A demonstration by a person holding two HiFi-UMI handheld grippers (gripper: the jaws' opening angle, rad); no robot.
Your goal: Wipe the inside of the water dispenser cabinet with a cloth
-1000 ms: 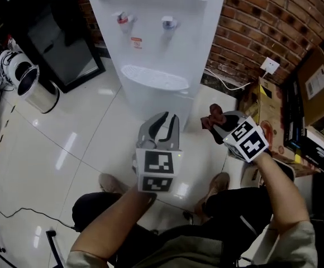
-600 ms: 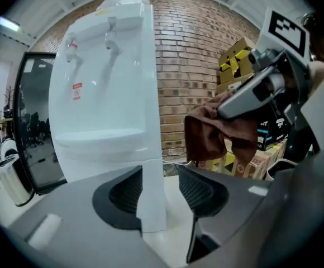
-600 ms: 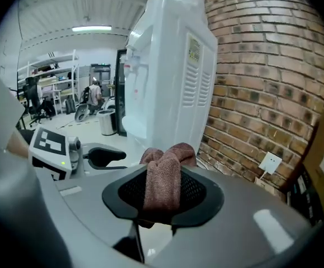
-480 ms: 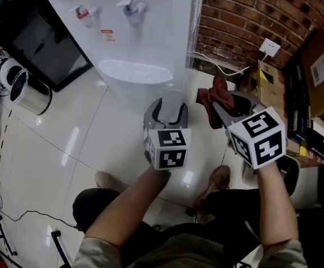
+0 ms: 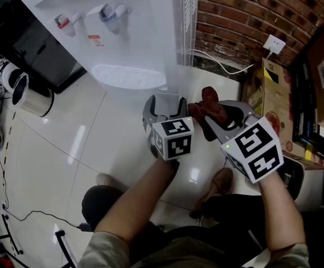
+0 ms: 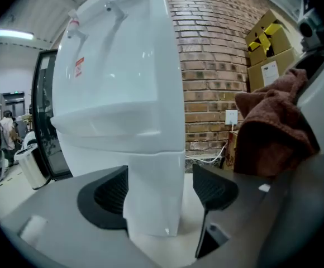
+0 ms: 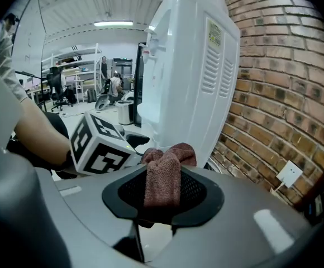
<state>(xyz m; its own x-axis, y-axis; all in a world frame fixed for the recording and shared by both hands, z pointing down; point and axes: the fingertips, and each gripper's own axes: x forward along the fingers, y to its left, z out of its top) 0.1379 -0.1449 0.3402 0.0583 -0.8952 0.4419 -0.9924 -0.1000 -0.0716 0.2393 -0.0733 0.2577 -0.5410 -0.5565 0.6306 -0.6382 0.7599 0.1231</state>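
Wall: red brick wall (image 5: 234,15), behind the dispenser.
Dispenser: tall white plastic water dispenser (image 5: 123,38), standing on the glossy floor.
Left claw (image 6: 162,191): jaws wide apart after just opening, gripping nothing, facing the dispenser's lower corner.
Right claw (image 7: 165,197): clamped on the cloth, just beside the left claw.
Cloth: reddish-brown terry cloth (image 5: 209,100), bunched up, near the dispenser's side.

Red-brown terry cloth (image 7: 163,172), bunched, pinched in right gripper (image 7: 165,195), tuft poking past its tips. White water dispenser (image 5: 123,32) upright, its lower cabinet corner straight ahead between left gripper (image 6: 161,194) jaws, which have just been opening; contact unclear.
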